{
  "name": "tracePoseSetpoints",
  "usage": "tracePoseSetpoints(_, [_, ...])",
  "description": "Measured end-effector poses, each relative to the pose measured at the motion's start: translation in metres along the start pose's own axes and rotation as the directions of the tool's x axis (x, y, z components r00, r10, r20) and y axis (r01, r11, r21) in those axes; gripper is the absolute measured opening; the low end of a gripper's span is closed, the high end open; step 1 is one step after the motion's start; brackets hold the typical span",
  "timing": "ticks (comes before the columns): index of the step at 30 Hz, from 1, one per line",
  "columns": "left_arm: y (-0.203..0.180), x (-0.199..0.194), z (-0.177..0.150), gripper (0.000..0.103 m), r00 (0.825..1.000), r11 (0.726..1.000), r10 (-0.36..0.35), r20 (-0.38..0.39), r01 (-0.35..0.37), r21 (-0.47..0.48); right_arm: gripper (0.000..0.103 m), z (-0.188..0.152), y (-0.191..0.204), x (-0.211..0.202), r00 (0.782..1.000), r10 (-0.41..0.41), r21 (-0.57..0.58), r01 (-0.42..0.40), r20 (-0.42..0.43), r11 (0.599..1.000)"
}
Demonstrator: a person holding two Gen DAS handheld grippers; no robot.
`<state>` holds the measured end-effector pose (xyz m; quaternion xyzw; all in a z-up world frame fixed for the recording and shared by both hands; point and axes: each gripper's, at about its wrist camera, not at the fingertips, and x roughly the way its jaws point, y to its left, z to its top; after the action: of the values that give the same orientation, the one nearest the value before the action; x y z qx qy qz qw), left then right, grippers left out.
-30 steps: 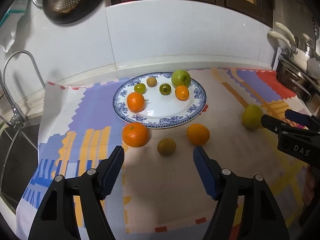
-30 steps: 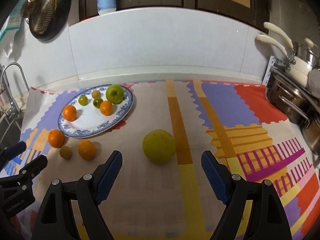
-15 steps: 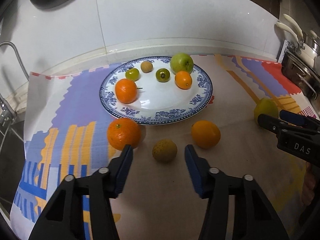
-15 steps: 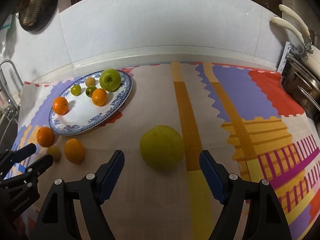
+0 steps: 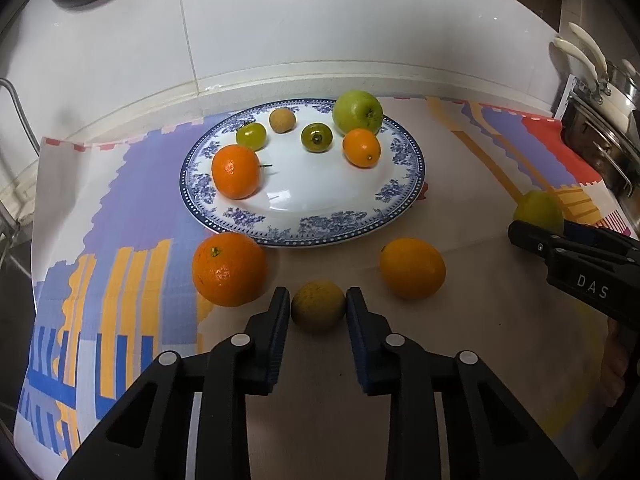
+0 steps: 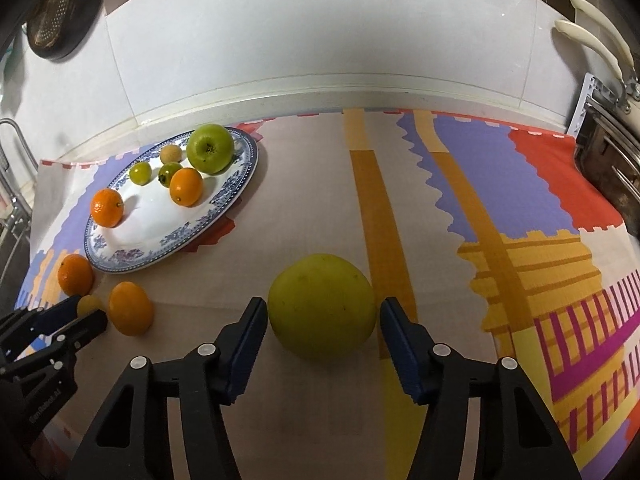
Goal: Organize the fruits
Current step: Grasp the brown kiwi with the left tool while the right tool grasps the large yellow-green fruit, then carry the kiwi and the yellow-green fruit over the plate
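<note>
Left gripper jaws flank the brown fruit just before the plate, touching or nearly; right gripper jaws stand apart beside the round yellow fruit, right of the plate

Six fruits are sitting on the plate; before it three are lying in a row, my left gripper flanking the middle fruit.

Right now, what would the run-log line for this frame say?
left gripper: closing around small brown fruit | right gripper: open, straddling large yellow-green fruit | plate: six fruits | cloth: four fruits
</note>
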<state>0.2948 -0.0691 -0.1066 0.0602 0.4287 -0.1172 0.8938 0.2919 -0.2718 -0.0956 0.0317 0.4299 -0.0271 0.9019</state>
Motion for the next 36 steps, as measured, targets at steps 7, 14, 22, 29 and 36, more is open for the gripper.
tracePoseSetpoints(7, [0.004,0.001,0.003,0.028,1.000,1.000,-0.006,0.010,0.006,-0.017,0.051,0.000,0.003,-0.001,1.000,-0.008,-0.023,0.008,0.008,1.000])
tracePoseSetpoints(14, [0.002,-0.011,0.005,0.028,0.999,1.000,-0.018,0.046,0.019,-0.014,0.051,-0.001,0.006,-0.009,1.000,0.010,-0.022,-0.009,0.025,1.000])
tracePoseSetpoints(22, [0.003,-0.037,0.005,0.028,0.995,0.999,-0.036,0.097,0.038,-0.021,0.051,0.000,0.014,-0.032,0.998,0.034,-0.030,-0.033,0.058,0.999])
tracePoseSetpoints(29, [0.004,-0.067,-0.001,0.028,0.987,0.998,-0.053,0.152,0.057,-0.023,0.051,-0.003,0.023,-0.062,0.993,0.063,-0.044,-0.058,0.102,0.997])
tracePoseSetpoints(36, [0.005,-0.094,-0.008,0.028,0.978,0.997,-0.068,0.196,0.073,-0.023,0.051,-0.009,0.034,-0.091,0.986,0.091,-0.058,-0.084,0.140,0.995])
